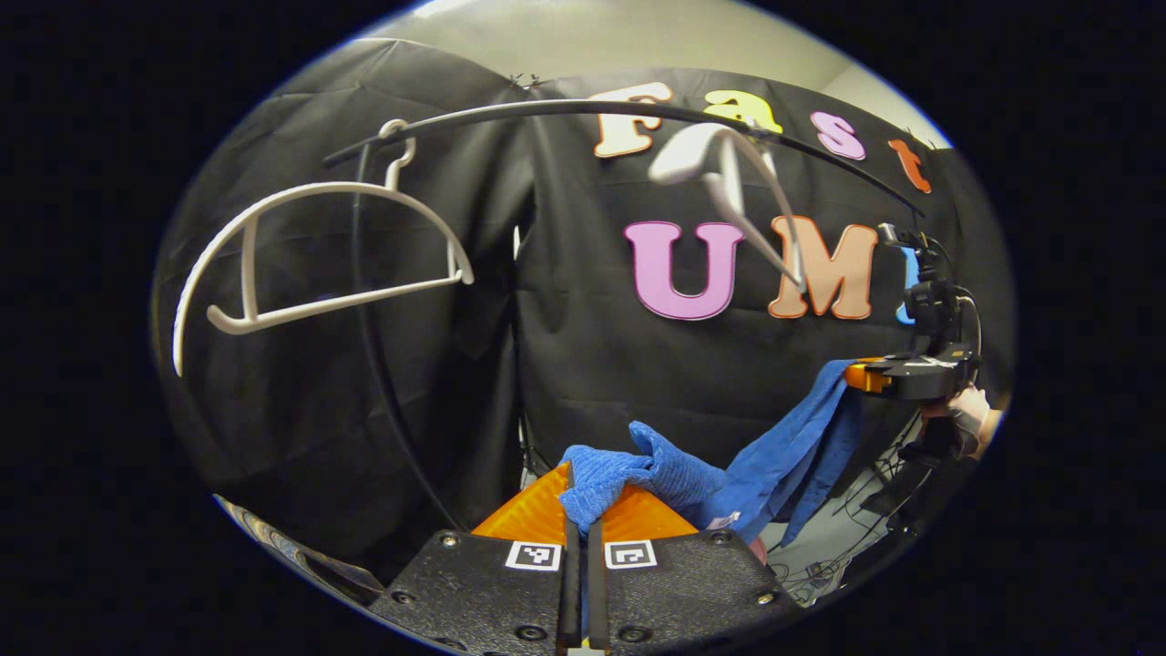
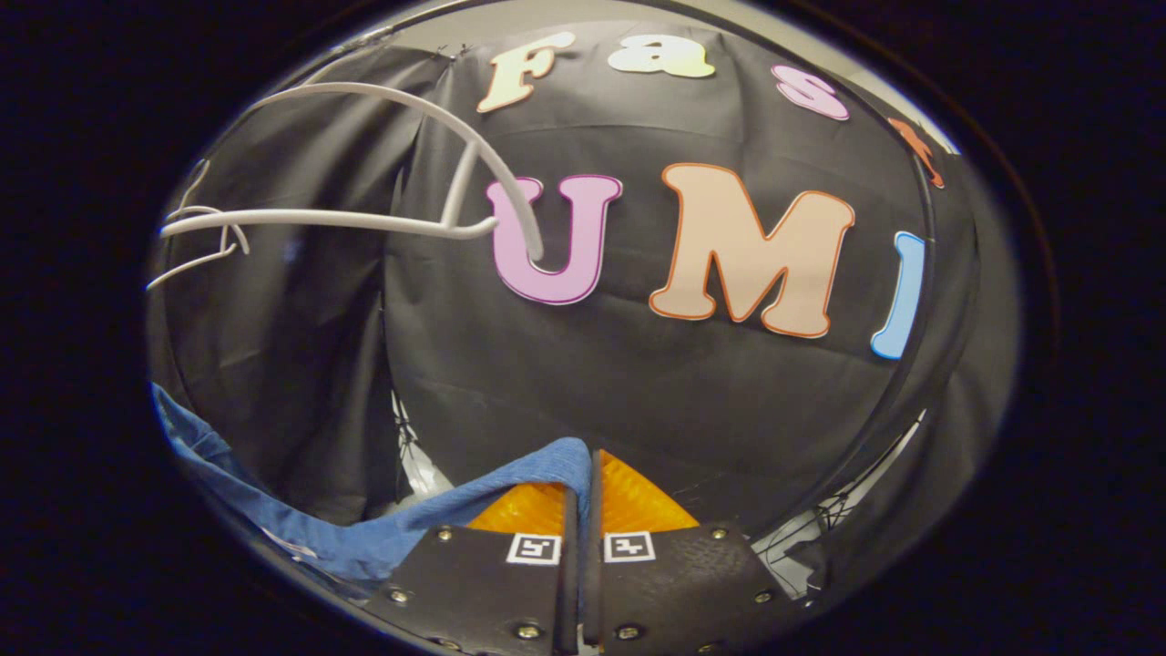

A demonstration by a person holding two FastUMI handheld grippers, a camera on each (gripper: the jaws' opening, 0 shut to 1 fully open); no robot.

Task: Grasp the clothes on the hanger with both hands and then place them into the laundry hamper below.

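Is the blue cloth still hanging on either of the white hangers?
No: in the left gripper view both white hangers hang bare on the rail, and the blue cloth stretches between the two tongs.

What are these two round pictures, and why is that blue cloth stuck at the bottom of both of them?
A person holds a two-finger grabbing tool in each hand, and each tool carries a little camera looking out along its fingers. That makes one round picture per tool.

In the left gripper view, the left gripper is pinched shut on one end of a blue cloth. The cloth stretches over to the right gripper, held by a hand.

In the right gripper view, the right gripper pinches the cloth's other end.

Two white hangers hang bare on a dark rail, so the cloth is already off. The hamper sits somewhere below.
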